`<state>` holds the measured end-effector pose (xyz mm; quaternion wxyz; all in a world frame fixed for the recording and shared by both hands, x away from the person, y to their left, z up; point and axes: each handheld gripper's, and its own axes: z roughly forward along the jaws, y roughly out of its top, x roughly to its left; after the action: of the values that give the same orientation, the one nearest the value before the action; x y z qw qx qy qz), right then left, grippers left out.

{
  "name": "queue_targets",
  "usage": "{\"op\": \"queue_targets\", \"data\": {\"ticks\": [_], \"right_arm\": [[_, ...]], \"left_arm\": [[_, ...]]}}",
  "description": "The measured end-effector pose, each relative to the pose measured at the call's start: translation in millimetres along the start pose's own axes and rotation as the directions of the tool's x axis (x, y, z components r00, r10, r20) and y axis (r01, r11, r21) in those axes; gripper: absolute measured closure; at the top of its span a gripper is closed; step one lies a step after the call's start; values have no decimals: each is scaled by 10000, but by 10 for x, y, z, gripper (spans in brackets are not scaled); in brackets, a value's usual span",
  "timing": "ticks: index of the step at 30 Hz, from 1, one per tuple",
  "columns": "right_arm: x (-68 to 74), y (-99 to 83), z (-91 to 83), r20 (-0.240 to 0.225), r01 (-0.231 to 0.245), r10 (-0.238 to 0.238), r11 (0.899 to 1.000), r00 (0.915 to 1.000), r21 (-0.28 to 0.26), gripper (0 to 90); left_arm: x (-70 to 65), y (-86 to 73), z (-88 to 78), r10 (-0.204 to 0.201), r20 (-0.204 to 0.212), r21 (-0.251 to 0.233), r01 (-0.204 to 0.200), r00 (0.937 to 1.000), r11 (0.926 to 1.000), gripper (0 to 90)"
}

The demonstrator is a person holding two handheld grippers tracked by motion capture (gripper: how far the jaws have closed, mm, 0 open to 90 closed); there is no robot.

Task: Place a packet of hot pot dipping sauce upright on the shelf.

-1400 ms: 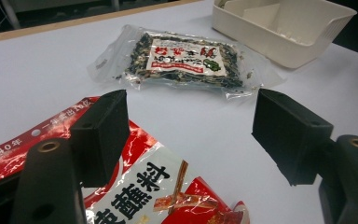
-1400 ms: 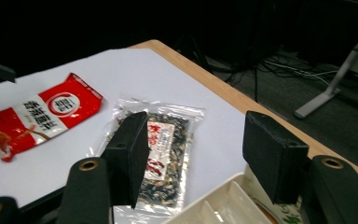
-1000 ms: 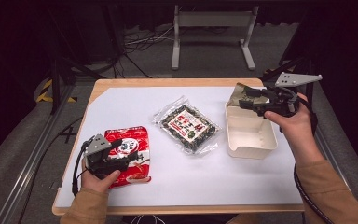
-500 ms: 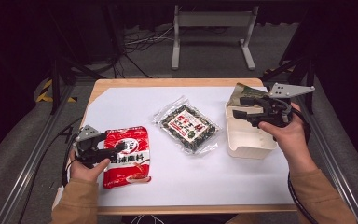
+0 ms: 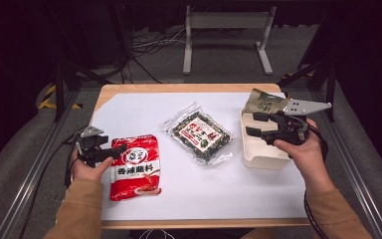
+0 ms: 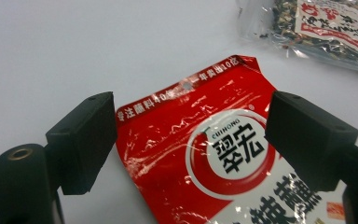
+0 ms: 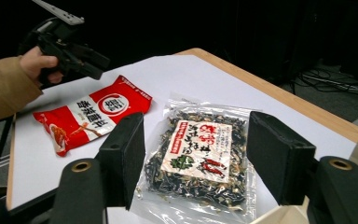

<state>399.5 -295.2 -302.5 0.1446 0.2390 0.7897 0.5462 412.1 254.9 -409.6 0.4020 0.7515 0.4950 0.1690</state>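
Item 1: my left gripper (image 5: 113, 149), nearest to me, at the left edge of the red foil noodle packet. Its fingers stand apart, having just been opening; in the left gripper view the packet's top left corner lies between and beyond them, with no pad pressing on it that I can see.

Item 2: red foil noodle packet (image 5: 136, 167) with white Chinese lettering, my landmark. It lies flat on the white sheet-covered surface (image 5: 144, 107), near the front left.

Item 3: clear plastic bag of dark dried seaweed mix (image 5: 201, 135) with a red-and-white label, flat on the surface to the right of the red packet and a little farther back, apart from it.

Item 4: my right gripper (image 5: 252, 124), well to the right of the red packet. Its fingers are apart with nothing between them; they have just been opening a little. It hangs over the cream box, pointing toward the seaweed bag.

Item 5: cream rectangular open box (image 5: 259, 156), right of the seaweed bag, far from the red packet.

Item 6: olive-green paper pouch (image 5: 264, 101), at the far end of the cream box, farthest from the red packet. Whether it sits inside I cannot tell.
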Motion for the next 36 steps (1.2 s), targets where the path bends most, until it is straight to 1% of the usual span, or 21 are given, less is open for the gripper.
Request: {"op": "queue_targets", "data": {"ticks": [1,2,3,4,5,7,9,10,12,13,15,17,19,21,23,25,27,28,31,33,36], "right_arm": [[8,-15,5,-11,-9,9,10000,10000,-32,372],[19,-31,12,-27,10,-11,10000,10000,-46,371],[28,-43,16,-28,37,-37,10000,10000,-52,371],[28,-43,16,-28,37,-37,10000,10000,-52,371],[41,-66,18,-13,22,-23,9998,10000,-173,370],[45,-79,18,-22,-19,18,9997,10000,-238,370],[45,-98,36,-15,-17,17,10000,10000,-69,367],[46,-106,40,66,40,-40,10000,10000,15,367],[46,-118,42,90,-29,29,10000,10000,33,366],[46,-122,41,96,-28,28,10000,9999,45,366],[48,-126,32,166,-19,18,10000,9999,58,364],[59,-128,5,317,36,-40,9999,9995,108,362],[65,-132,-20,401,64,-68,9999,9992,112,359],[66,-140,-44,496,61,-66,9999,9987,114,358],[63,-148,-57,541,72,-79,9999,9985,123,356],[62,-152,-62,567,51,-59,9999,9984,133,356],[59,-163,-67,579,13,-20,9999,9983,129,355],[58,-168,-65,568,9,-17,9999,9984,145,354],[55,-179,-51,553,-18,8,9998,9985,190,351],[54,-183,-45,556,-33,20,9998,9984,218,347],[50,-189,-41,566,-58,46,9998,9984,212,341]], "left_arm": [[35,6,25,129,-50,-98,-130,9999,9999,175],[35,6,25,129,-50,-98,-130,9999,9999,175],[86,3,75,98,-151,-72,-99,9998,9999,175],[86,3,75,98,-151,-72,-99,9998,9999,175],[129,-3,116,-3,-194,-75,1,9998,10000,175],[144,-5,133,-32,-244,-56,31,9997,10000,175],[154,-12,164,-29,-350,71,31,9994,10000,178],[162,-14,176,39,-312,159,-34,9995,9999,178],[170,-25,216,43,-327,180,-37,9995,9998,179],[180,-35,237,66,-148,208,-62,9999,9998,178],[202,-54,279,135,16,259,-136,9999,9996,167],[223,-69,305,161,75,546,-165,9998,9984,164],[237,-80,321,67,116,675,-74,9999,9977,164],[247,-87,333,17,195,678,-31,9998,9977,164],[264,-99,358,-96,384,753,67,9992,9971,170],[271,-105,374,-78,413,746,47,9991,9972,171],[290,-113,401,-66,514,898,20,9987,9960,181],[292,-119,413,-172,579,1000,113,9982,9949,184],[307,-129,438,-293,723,1173,206,9970,9929,190],[319,-137,452,-294,750,1286,195,9967,9915,192],[339,-143,446,-377,849,1210,272,9957,9923,189]]}}
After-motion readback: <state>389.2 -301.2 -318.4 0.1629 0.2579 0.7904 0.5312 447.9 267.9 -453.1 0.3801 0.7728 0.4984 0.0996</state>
